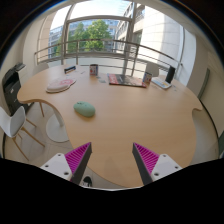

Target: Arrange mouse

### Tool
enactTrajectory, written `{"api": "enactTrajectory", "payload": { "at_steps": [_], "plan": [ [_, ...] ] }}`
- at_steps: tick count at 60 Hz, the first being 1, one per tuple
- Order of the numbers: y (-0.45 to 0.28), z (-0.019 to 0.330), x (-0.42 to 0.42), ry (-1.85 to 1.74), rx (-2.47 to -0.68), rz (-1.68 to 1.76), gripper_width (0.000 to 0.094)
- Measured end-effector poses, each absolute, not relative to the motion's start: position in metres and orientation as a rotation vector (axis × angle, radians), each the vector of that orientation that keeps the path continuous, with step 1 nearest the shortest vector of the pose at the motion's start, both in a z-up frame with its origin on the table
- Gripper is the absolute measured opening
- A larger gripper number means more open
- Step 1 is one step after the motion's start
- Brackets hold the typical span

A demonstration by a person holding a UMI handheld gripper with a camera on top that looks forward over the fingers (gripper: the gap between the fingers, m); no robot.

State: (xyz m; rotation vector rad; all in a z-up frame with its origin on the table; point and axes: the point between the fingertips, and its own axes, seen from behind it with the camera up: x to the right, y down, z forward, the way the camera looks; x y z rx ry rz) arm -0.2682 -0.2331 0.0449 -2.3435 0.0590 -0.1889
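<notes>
A pale green mouse [84,108] lies on the round wooden table [130,120], to the left and well ahead of my fingers. My gripper [112,158] is open and empty, held above the table's near edge. Its magenta pads [78,156] stand wide apart with bare table between them. The mouse is beyond the left finger, not between the fingers.
At the far side of the table lie a mat with papers [127,79], a dark cup [94,70], a small dark item [70,69] and a flat pale thing [60,86] on the left. A white chair [14,122] stands to the left. Large windows lie beyond.
</notes>
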Motion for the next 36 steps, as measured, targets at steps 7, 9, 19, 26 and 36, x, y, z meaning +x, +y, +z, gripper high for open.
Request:
{"api": "enactTrajectory", "payload": {
  "at_steps": [7,9,19,26,36],
  "plan": [
    [-0.182,0.023,-0.304,0.026,-2.338,-0.136,0.0845],
    [-0.167,0.017,-0.313,0.019,-2.339,-0.123,0.0845],
    [-0.099,-0.005,-0.334,-0.02,-2.339,-0.097,0.0843],
    [-0.063,-0.017,-0.34,-0.057,-2.352,-0.073,0.0841],
    [-0.027,-0.015,-0.34,-0.075,-2.332,-0.061,0.0816]
  ]
}}
